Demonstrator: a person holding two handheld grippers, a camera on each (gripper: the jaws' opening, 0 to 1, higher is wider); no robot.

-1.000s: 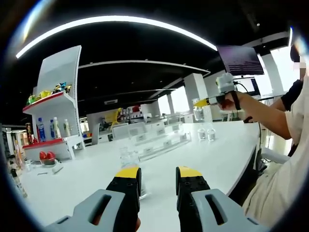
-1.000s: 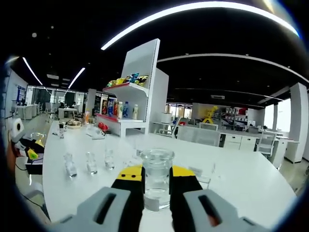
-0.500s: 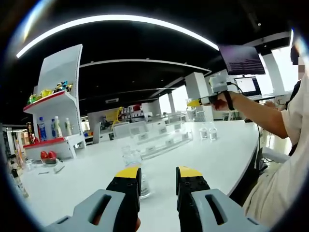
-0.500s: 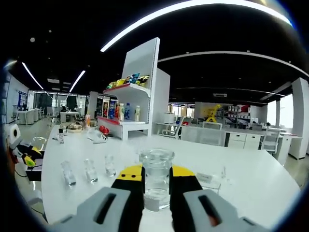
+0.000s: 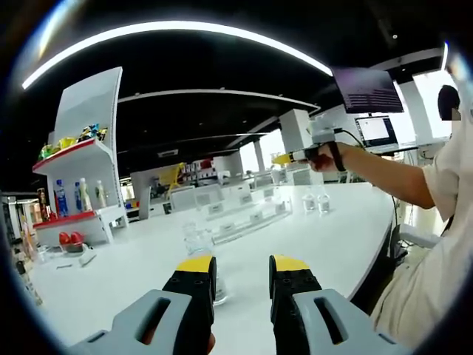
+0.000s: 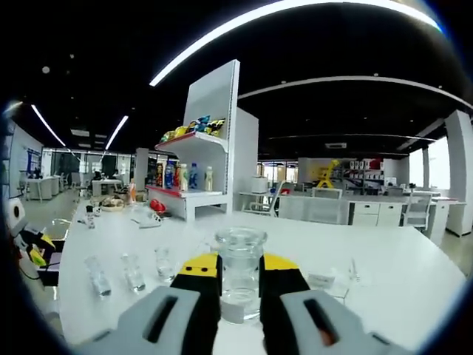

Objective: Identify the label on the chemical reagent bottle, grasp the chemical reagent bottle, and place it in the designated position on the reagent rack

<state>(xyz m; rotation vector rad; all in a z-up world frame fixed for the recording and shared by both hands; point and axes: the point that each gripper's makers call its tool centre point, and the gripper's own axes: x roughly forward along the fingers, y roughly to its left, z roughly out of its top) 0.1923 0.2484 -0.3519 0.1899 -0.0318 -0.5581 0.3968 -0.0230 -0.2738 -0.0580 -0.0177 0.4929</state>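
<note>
1. Fingertips of the right gripper (image 6: pixel 239 275), black with yellow tips, are clamped on one clear glass reagent bottle with a wide glass stopper (image 6: pixel 239 268); the bottle stands upright between them, its sides touching both pads, held above the white counter (image 6: pixel 392 281).
2. That held bottle is colourless and transparent, with a flat round stopper on top and what looks like clear liquid low inside; no label can be read on it.
3. Fingers of the left gripper (image 5: pixel 242 277) stand apart with nothing between them; a second clear glass bottle (image 5: pixel 198 240) stands on the counter just beyond the left finger, apart from it.
4. Three small clear glass bottles (image 6: pixel 131 271) stand in a row near the counter's left edge in the right gripper view.
5. One clear acrylic stepped reagent rack (image 5: pixel 247 214) lies towards the far middle of the counter in the left gripper view, with two small clear bottles (image 5: pixel 315 200) near its right end.
6. A white shelf unit with red-edged shelves (image 6: pixel 198 159) stands beyond the counter's far edge.
</note>
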